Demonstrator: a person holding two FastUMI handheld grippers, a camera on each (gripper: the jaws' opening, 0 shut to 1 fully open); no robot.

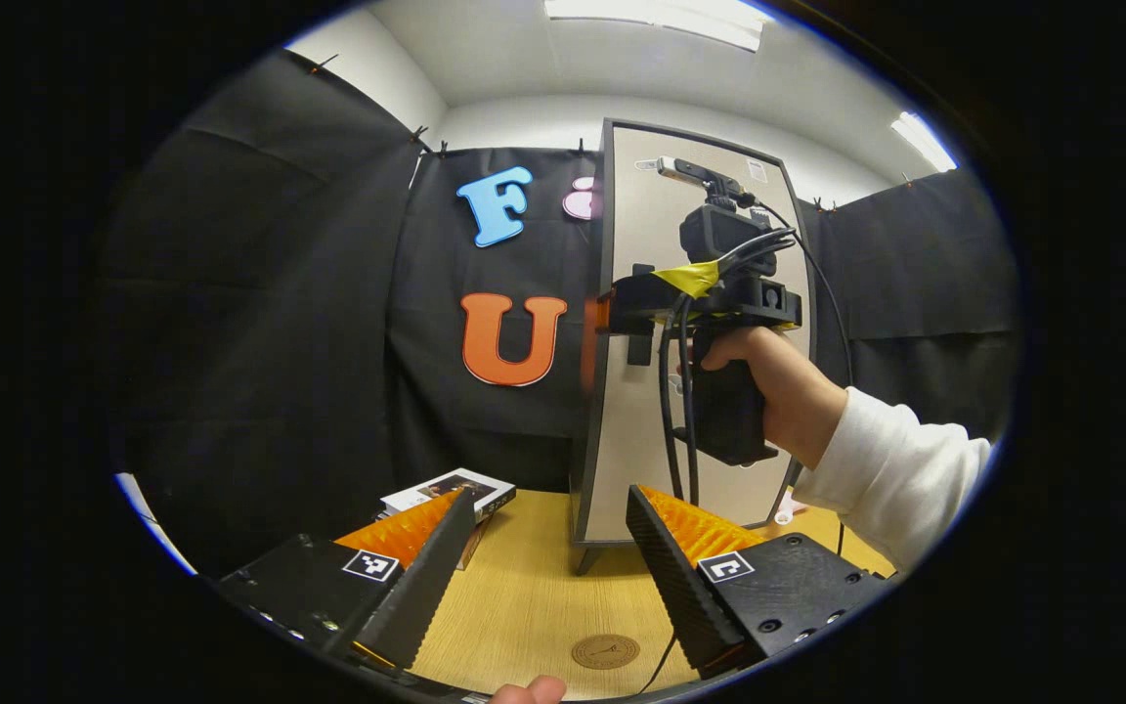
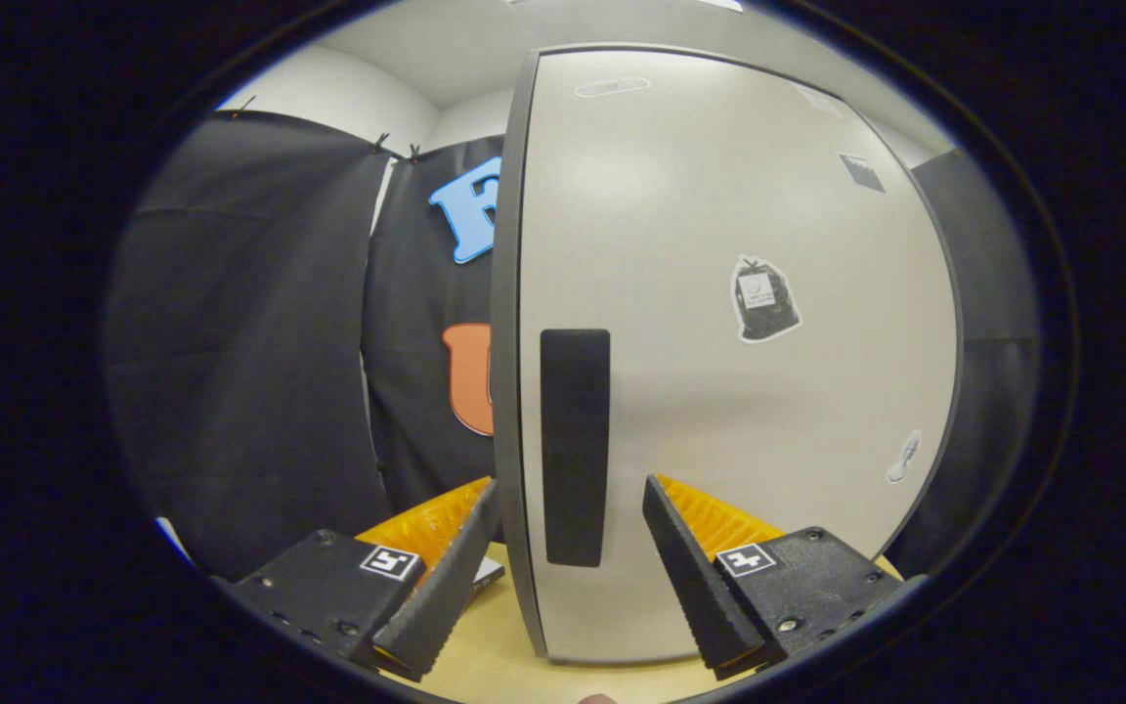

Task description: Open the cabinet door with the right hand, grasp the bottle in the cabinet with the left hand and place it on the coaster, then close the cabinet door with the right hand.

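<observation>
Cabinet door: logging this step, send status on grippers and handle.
Right gripper open, fingers astride the door handle, not clamped. Cabinet door shut. Left gripper open, empty, above the coaster.

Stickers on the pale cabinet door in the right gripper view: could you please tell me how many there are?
4: a black bag-shaped sticker mid-door, a small dark square sticker upper right, a white sticker lower right, a pale oval label at top. Others may be hidden.

a pale wood desk (image 1: 534, 587) carries everything. the cabinet (image 1: 622, 469) stands on it toward the far edge, on short feet. a round brown coaster (image 1: 605, 651) lies flat near the near edge, well apart from the cabinet. a book (image 1: 451, 491) lies toward the far left corner.
</observation>
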